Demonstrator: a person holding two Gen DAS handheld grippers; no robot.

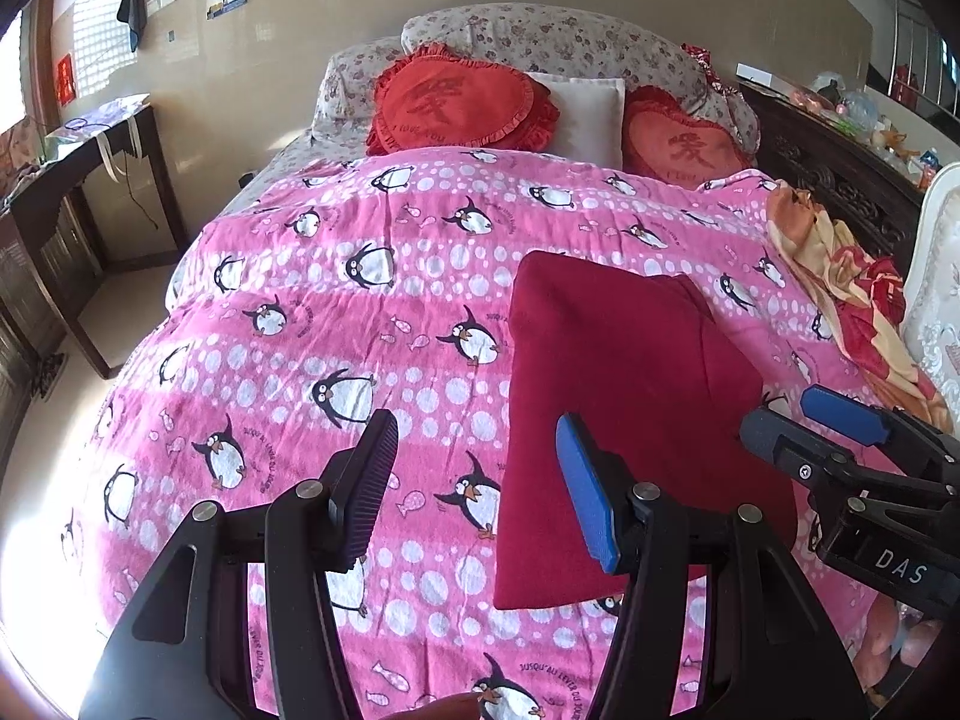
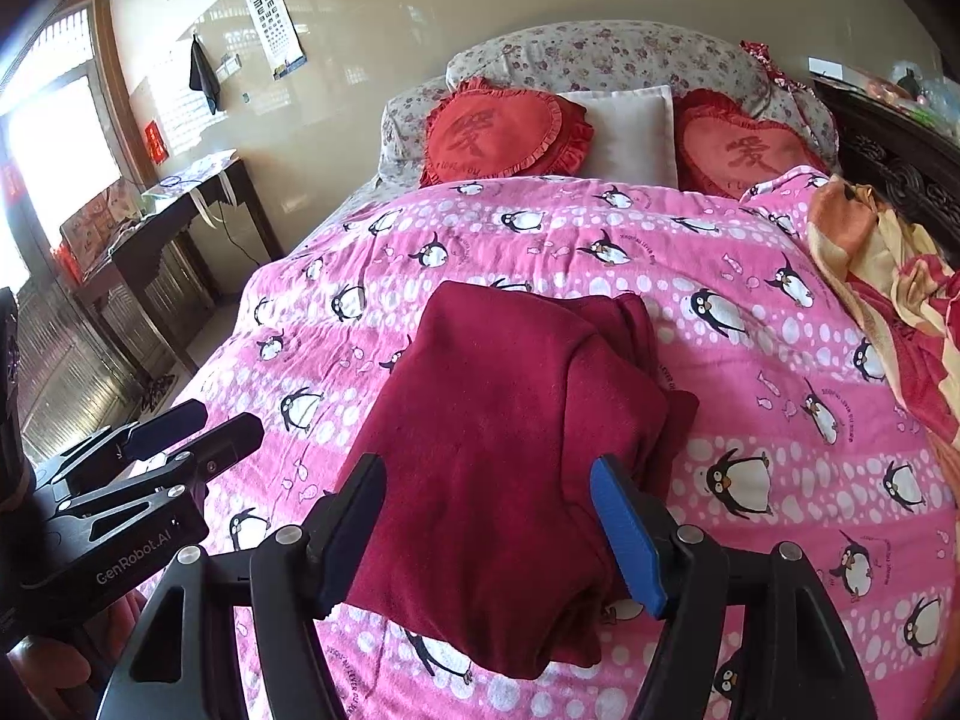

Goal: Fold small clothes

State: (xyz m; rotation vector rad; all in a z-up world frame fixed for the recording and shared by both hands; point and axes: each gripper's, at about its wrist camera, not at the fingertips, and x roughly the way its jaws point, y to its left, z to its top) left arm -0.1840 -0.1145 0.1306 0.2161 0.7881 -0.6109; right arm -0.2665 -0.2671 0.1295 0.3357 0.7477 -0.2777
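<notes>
- My left gripper (image 1: 477,489) hangs spread over the pink penguin blanket (image 1: 360,312), beside the garment's edge, gripping nothing.
- My right gripper (image 2: 489,531) is spread too; the folded dark red garment (image 2: 510,450) lies flat beneath it, released, probably finished.
- Readable: "GenRobot.AI", "DAS"; blanket print "JUSQU'AU LEVER DU JOUR".

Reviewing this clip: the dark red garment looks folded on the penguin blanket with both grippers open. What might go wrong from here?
1. The red garment has a loose bulging layer at its right side; it may spring open once left alone.
2. The right gripper has open jaws straddling the near edge of the fold; pulling back carelessly might snag and drag it.
3. The penguin blanket is soft and wrinkled, so the fold could slump.
</notes>
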